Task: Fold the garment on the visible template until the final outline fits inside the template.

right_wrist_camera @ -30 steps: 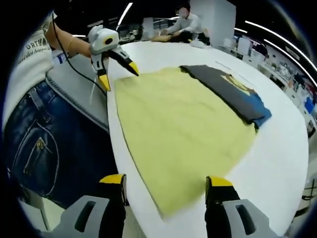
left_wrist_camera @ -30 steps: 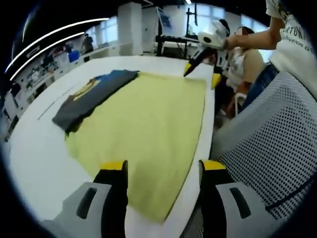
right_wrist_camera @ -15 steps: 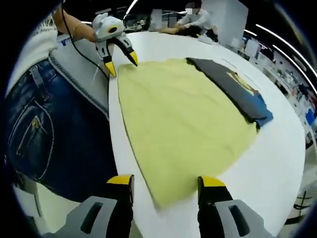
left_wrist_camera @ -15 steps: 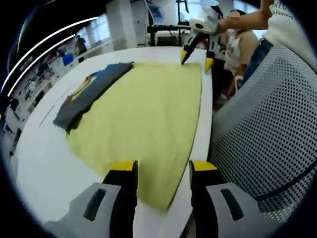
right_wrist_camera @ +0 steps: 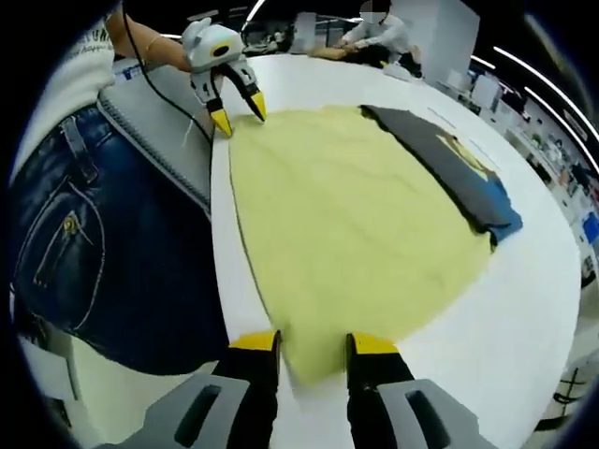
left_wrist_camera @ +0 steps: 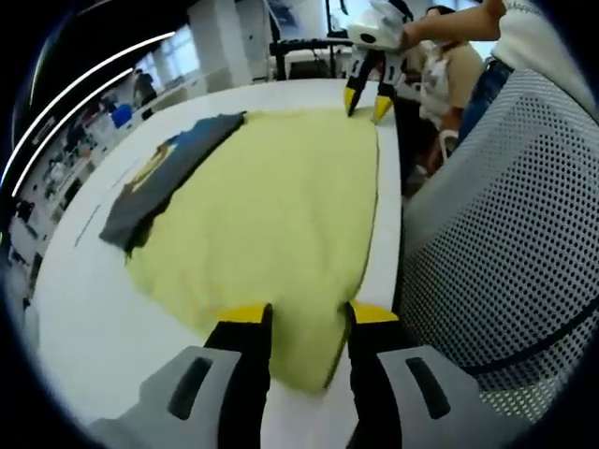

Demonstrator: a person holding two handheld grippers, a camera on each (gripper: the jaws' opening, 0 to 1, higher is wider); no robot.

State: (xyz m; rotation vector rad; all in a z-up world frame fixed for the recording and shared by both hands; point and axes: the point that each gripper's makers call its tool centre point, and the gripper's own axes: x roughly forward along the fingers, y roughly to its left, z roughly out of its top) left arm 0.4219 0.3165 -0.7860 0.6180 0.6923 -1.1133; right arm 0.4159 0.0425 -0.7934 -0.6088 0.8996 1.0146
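Left gripper view: a pale yellow garment (left_wrist_camera: 281, 215) lies spread flat on a white bench (left_wrist_camera: 84, 309), its long side running along the bench edge nearest the person. A dark grey folded shirt (left_wrist_camera: 173, 168) with a blue and yellow print rests on the yellow cloth's far side, overlapping it. The left tongs (left_wrist_camera: 301, 323) sit low at the near corner of the garment, jaws narrowed with yellow cloth showing between the tips; whether they grip it yet cannot be told. Beside the bench stands a grey mesh chair (left_wrist_camera: 505, 253).

In the right gripper view, the right tongs (right_wrist_camera: 312, 344) are at the opposite corner of the same edge, jaws likewise narrowed over the cloth and likewise unclear as to contact. The left tongs appear far off at the other corner, held by a person's hand (right_wrist_camera: 150, 47), tips slightly apart and pointing down at the cloth.

The garment looks thin, soft and light. It would probably sag and wrinkle when lifted, so the two corners along the near edge seem the sensible places to pinch, raised together and evenly.

No printed template outline can be made out on the bench.
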